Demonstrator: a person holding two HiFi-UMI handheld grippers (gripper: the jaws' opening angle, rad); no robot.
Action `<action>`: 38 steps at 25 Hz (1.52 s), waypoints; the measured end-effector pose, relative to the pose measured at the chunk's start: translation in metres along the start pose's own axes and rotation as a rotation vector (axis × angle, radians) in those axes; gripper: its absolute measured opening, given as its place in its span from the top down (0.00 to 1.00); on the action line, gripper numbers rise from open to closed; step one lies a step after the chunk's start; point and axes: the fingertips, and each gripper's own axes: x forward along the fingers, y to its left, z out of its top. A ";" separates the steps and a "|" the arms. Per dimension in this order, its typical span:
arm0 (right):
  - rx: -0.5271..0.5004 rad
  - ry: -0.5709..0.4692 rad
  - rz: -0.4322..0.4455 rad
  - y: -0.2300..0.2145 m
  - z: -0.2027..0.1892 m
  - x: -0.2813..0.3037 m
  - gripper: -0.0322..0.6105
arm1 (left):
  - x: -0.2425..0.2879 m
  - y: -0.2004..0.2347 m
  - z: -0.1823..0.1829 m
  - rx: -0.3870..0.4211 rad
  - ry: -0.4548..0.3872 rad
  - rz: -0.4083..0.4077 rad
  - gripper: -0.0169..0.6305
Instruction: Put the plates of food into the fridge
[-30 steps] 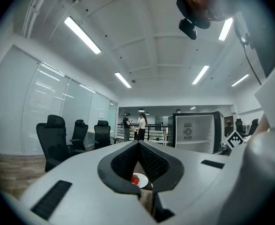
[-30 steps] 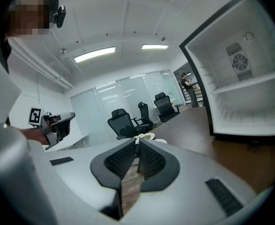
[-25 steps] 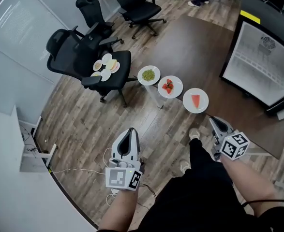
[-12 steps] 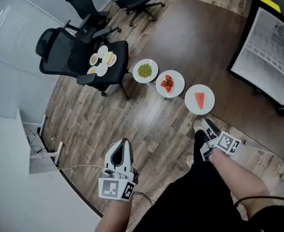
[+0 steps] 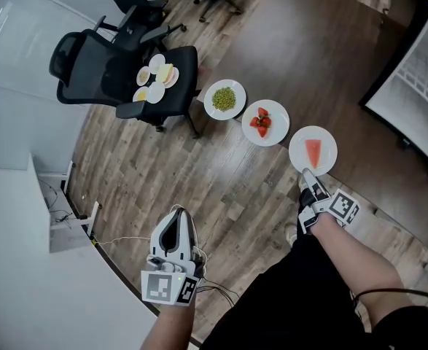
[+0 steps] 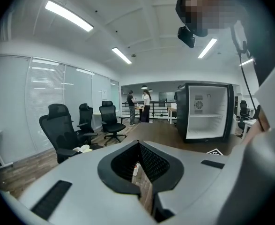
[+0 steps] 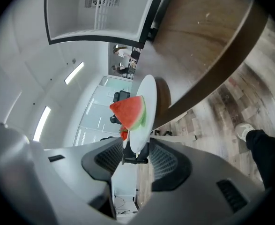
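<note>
One plate first: keeping closed left gripper (image 5: 176, 212) clear, push wide, just-opened jaws of right gripper (image 5: 305, 173) deeper over watermelon plate (image 5: 328, 142) rim between them, then clamp level.

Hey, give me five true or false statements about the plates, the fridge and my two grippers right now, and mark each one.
1. The watermelon plate is the plate nearest the right gripper. True.
2. The left gripper holds the peas plate. False: it is shut on nothing, well away from the plates.
3. The fridge is closed. False: it stands open, with its white inside showing.
4. The strawberry plate sits between the peas plate and the watermelon plate. True.
5. The right gripper is clamped shut and empty. False: its jaws have just been opening and stand apart, with the watermelon plate's rim between them.
</note>
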 end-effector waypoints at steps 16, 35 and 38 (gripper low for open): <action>0.141 -0.044 0.086 -0.007 0.014 0.017 0.87 | 0.013 -0.001 -0.011 -0.050 0.042 0.002 0.96; 0.147 -0.075 0.134 0.022 0.034 -0.047 0.88 | -0.012 -0.042 0.026 -0.019 -0.071 -0.066 0.96; 0.128 -0.090 0.158 0.036 0.044 -0.061 0.88 | -0.018 -0.053 0.036 -0.012 -0.106 -0.088 0.96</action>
